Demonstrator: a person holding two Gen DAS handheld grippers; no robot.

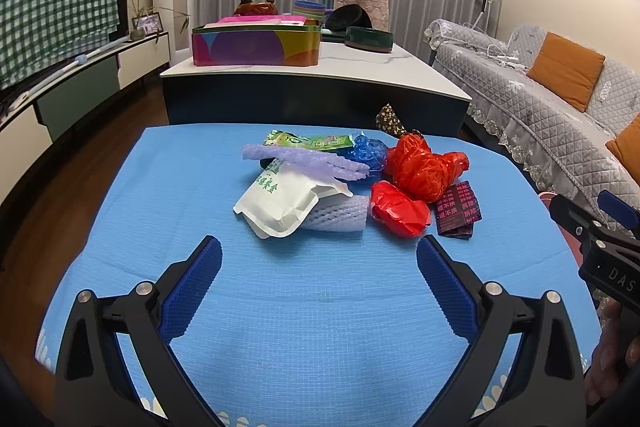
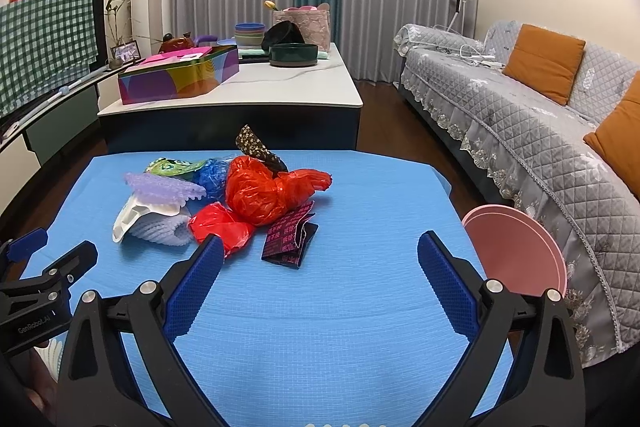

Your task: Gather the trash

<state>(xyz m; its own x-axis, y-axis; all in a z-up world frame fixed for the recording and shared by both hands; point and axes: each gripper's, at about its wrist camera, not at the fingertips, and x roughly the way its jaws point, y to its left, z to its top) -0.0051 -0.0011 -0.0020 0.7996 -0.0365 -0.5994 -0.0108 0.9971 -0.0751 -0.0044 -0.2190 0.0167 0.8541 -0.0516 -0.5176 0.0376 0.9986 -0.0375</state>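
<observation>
A: How will the trash pile [image 1: 344,183] handle?

B: Probably all light and soft. The 2 red plastic bags [image 2: 256,197] are crumpled film that should crush under the pads, so a pinch on a raised fold looks safer than a squeeze across the bulk. The white paper pouch [image 1: 280,203] is flat and a bit stiffer; its lifted edge seems the place to grip. The white foam net sleeve [image 1: 340,217] under it should spring back, and the lilac ridged plastic piece [image 2: 162,187] may be slippery.

A: And the look of it?

B: A loose heap, pieces touching and overlapping, with a green wrapper [image 1: 308,141], a blue crumpled bag [image 1: 368,153] and a dark printed wrapper [image 2: 290,241] at its near right.

A: Where does it sit?

B: Toward the far middle of the blue mat [image 1: 320,307], well ahead of both tools. A pink bin [image 2: 516,251] stands off the mat's right edge.

A: The grippers?

B: The left gripper [image 1: 320,271] is spread wide with nothing between its pads. The right gripper [image 2: 320,271] is likewise released, holding nothing.
</observation>
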